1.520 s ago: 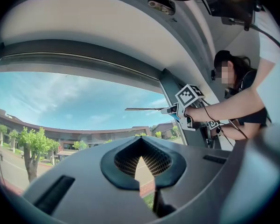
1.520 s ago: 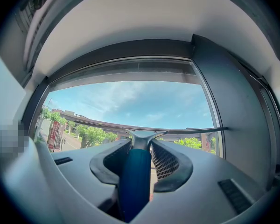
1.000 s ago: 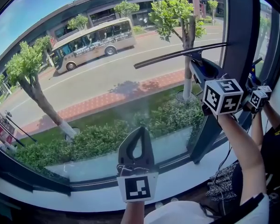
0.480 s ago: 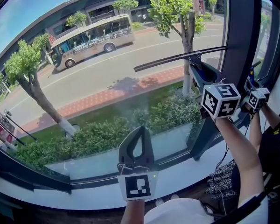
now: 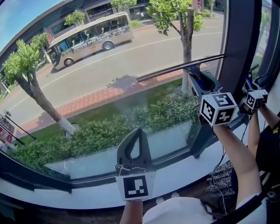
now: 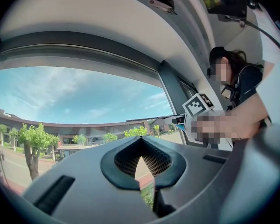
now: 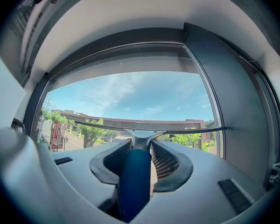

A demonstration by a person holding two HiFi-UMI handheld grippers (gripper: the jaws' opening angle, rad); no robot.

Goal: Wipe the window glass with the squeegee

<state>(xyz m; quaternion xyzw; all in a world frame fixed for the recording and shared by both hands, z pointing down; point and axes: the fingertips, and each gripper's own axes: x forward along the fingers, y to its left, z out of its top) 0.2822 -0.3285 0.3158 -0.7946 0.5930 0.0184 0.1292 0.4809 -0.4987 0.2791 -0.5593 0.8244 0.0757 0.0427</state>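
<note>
- The window glass [image 5: 107, 78] fills most of the head view.
- The squeegee [image 5: 177, 67] has its long blade against the right half of the glass. The blade slopes up towards the dark frame post [image 5: 238, 41].
- The right gripper [image 7: 142, 155] has its fingers closed on the squeegee's blue handle.
- The left gripper [image 5: 136, 146] hangs low above the white sill [image 5: 186, 171], its fingers pressed together at the tips and holding nothing.
</note>
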